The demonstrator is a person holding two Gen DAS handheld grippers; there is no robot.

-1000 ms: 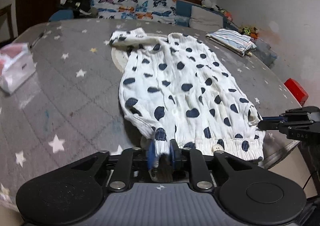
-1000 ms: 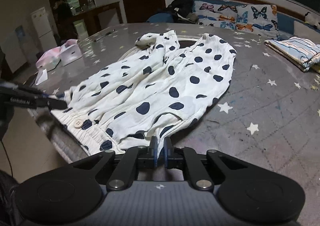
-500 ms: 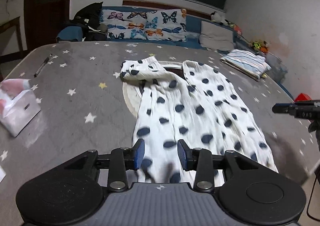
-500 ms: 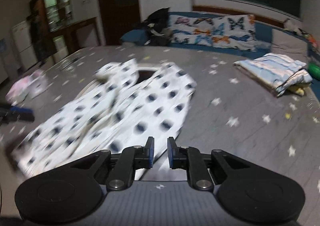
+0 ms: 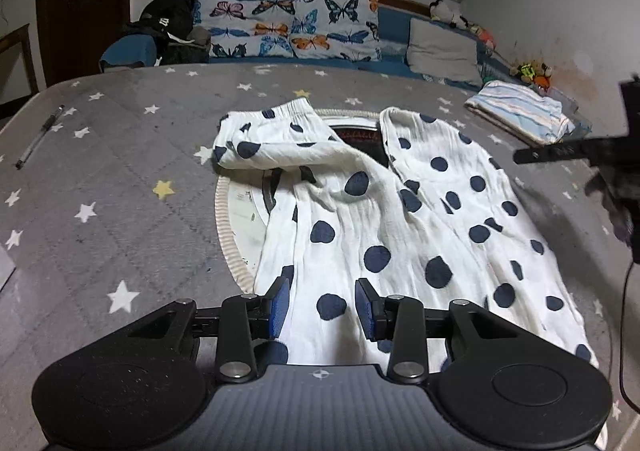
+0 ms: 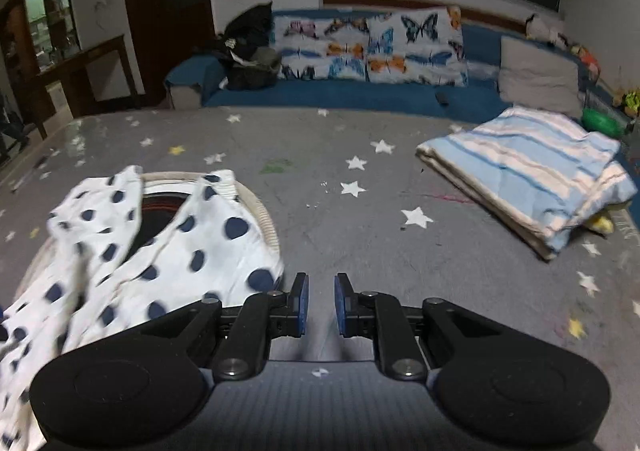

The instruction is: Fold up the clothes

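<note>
A: What changed in the last second?

B: Both tongs were clamped on the polka-dot trousers' (image 5: 384, 219) waistband; now the left tongs (image 5: 322, 305) and right tongs (image 6: 319, 303) stand apart and empty. Likely the garment was just released and laid out.

A: Where are the trousers?

B: Spread on the star-print bench (image 5: 120, 179), over a round mat (image 5: 228, 227). They run toward 12 o'clock from the left tongs; from the right tongs they sit at 9 to 10 o'clock.
</note>
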